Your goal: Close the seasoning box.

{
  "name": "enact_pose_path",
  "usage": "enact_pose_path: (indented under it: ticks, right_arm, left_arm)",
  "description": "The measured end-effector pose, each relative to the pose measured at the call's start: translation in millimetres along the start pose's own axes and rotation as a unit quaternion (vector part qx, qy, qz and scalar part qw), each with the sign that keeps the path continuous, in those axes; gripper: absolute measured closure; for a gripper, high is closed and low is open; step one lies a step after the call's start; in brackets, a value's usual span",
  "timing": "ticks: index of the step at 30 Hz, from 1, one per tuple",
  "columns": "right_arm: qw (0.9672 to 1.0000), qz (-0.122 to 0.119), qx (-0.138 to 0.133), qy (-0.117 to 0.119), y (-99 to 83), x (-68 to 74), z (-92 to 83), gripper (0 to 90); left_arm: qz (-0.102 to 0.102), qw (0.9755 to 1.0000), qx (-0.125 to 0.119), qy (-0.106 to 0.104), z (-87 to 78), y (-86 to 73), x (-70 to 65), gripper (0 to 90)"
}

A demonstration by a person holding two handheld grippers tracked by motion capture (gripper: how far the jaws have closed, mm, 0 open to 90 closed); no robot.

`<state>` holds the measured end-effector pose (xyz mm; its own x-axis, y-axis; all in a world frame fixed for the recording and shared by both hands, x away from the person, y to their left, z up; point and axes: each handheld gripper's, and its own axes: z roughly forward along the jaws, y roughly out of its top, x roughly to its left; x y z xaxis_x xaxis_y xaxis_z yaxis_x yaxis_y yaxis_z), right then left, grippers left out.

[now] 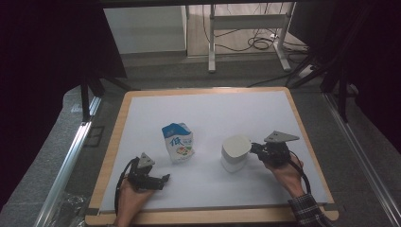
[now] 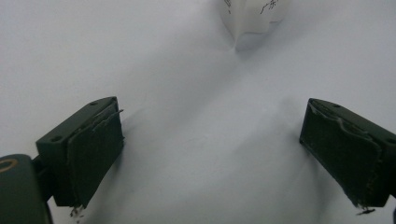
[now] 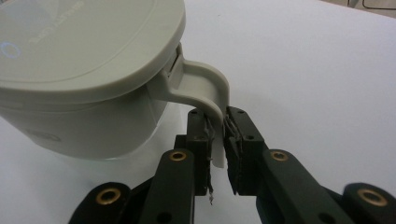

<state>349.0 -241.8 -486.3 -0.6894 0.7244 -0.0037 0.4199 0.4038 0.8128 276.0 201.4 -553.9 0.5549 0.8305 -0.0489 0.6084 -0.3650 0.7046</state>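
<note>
The right tongs (image 3: 217,140) pinch the white kettle's (image 1: 235,152) handle (image 3: 205,88) near the desk's (image 1: 213,101) right edge to steady it, while the left tongs (image 2: 210,154) gape empty.

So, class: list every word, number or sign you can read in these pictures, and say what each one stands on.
"低": large blue character on the front of the milk carton.
Small print and coloured picture below it on the carton: too small to read.
Embossed lettering and a ring sign on the lid of the white lidded container: too blurred to read.
Dark marks on the carton's base in the left gripper view: unreadable.
</note>
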Motion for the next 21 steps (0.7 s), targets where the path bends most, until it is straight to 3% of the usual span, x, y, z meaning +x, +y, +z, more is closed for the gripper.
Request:
enact_pose_path:
  ticks: [21]
  right_arm:
    - [0.9995, 0.026, 0.002, 0.016, -11.3, 18.7, -18.0, 79.7]
  left_arm:
    - [0.002, 1.0, 0.002, 0.0, -0.2, 0.0, 0.2, 5.9]
